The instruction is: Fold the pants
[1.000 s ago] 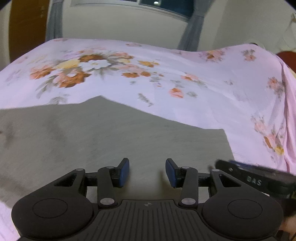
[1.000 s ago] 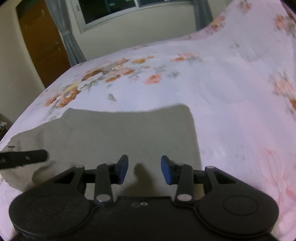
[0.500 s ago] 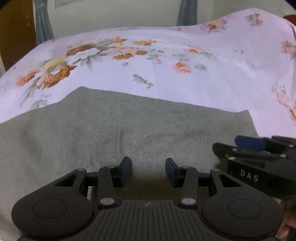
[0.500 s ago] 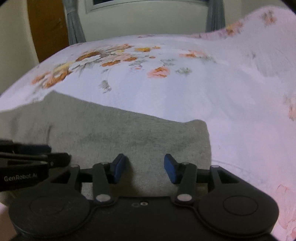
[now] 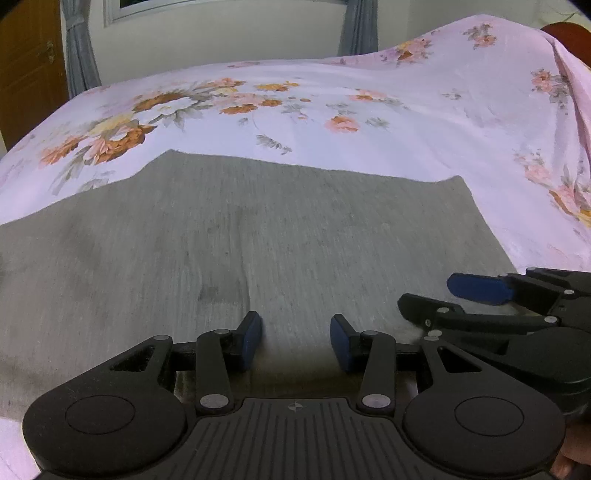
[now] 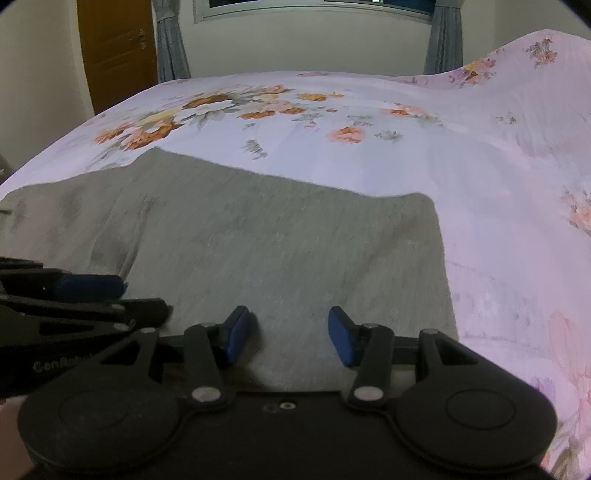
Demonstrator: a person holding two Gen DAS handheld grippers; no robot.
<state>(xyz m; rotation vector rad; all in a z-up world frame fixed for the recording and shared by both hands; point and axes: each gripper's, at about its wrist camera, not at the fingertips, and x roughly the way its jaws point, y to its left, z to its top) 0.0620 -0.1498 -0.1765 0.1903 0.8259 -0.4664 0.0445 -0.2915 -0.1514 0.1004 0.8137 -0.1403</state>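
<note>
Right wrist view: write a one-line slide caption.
Both open grippers, right and left, side by side over grey pants on a floral bedsheet.

Soft, rather dim indoor light falls from above, the window (image 6: 317, 5) is dark, faint shadows lie under the black tools, and the fisheye bends the edges, with dark corners and slight blur in both views.

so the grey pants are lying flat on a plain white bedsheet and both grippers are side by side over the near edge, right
Not quite: the bedsheet is pale pink with an orange and peach flower print, not plain white; both wrist views show this. The rest holds: the grey knit pants lie flat on it, and the left gripper and right gripper sit side by side over the near edge.
</note>
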